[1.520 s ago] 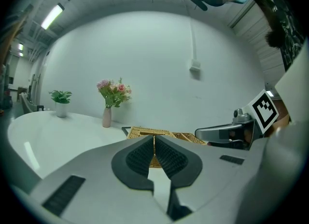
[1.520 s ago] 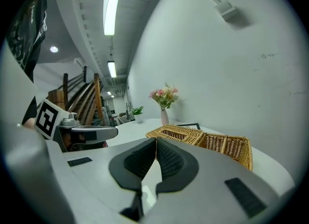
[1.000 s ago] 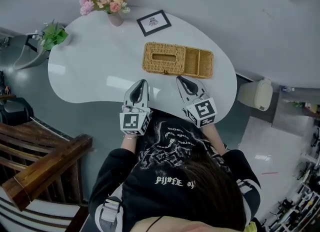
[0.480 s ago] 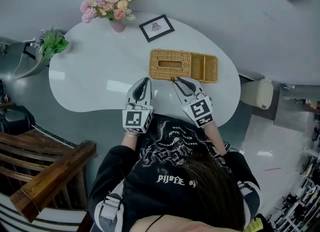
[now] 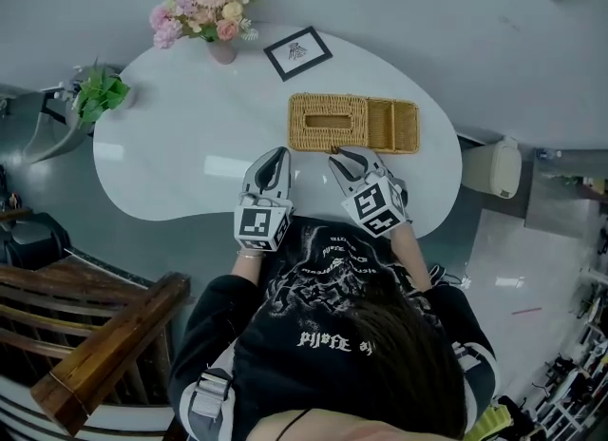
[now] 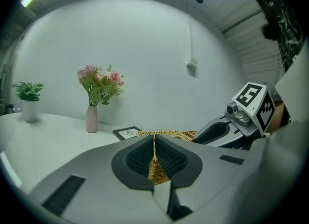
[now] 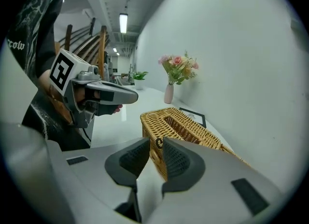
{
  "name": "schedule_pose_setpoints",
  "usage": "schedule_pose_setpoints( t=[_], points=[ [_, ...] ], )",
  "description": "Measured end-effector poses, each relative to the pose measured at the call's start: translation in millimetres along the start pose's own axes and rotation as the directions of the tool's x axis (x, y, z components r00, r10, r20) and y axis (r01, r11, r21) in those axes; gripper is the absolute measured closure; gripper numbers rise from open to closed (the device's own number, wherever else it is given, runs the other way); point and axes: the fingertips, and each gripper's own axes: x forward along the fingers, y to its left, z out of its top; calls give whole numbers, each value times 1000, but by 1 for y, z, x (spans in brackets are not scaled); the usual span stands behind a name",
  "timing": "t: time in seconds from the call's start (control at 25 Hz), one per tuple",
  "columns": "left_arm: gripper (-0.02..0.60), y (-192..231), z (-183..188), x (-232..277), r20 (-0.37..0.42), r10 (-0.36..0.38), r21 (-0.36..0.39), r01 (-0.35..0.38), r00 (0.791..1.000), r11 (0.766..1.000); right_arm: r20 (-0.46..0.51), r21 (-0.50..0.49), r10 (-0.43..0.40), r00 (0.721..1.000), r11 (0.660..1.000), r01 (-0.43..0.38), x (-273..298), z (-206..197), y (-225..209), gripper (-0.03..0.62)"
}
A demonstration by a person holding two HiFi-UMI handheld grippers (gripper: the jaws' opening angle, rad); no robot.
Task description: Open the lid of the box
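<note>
A woven wicker box (image 5: pixel 353 124) lies on the white table (image 5: pixel 180 135); its lid with a slot (image 5: pixel 329 122) is down, and an open compartment sits at its right end. My right gripper (image 5: pixel 340 154) is just short of the box's near side. Its jaws are opening, with a gap between the pads (image 7: pixel 155 143) and the box's front face (image 7: pixel 181 126) and a small dark clasp showing beyond them, nothing pressed. My left gripper (image 5: pixel 277 154) hovers over the table to the left of the right one, shut and empty (image 6: pixel 154 138). The box (image 6: pixel 166 133) lies ahead of it.
A vase of pink flowers (image 5: pixel 217 11) and a framed picture (image 5: pixel 297 52) stand at the table's far side, a small green plant (image 5: pixel 100 92) at its left end. A white bin (image 5: pixel 499 168) stands on the floor to the right, a wooden chair (image 5: pixel 95 335) at lower left.
The right gripper has moved forward to the box's near side and its jaws have parted from shut. The left gripper has hardly moved.
</note>
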Motion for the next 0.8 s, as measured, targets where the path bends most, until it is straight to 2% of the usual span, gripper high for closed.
schedule_pose_setpoints(
  t=[0.08, 0.28, 0.8],
  points=[
    [554, 2, -1, -1, -2, -6, 9, 6, 1000, 1000, -21, -12, -22, 1000, 1000, 21, 3, -3, -1, 495],
    [555, 13, -2, -6, 0, -2, 5, 2, 1000, 1000, -34, -39, -76, 997, 996, 74, 4, -3, -5, 553],
    [555, 19, -1, -5, 9, -19, 10, 19, 1000, 1000, -75, -88, -72, 995, 994, 65, 3, -1, -11, 557]
  ],
)
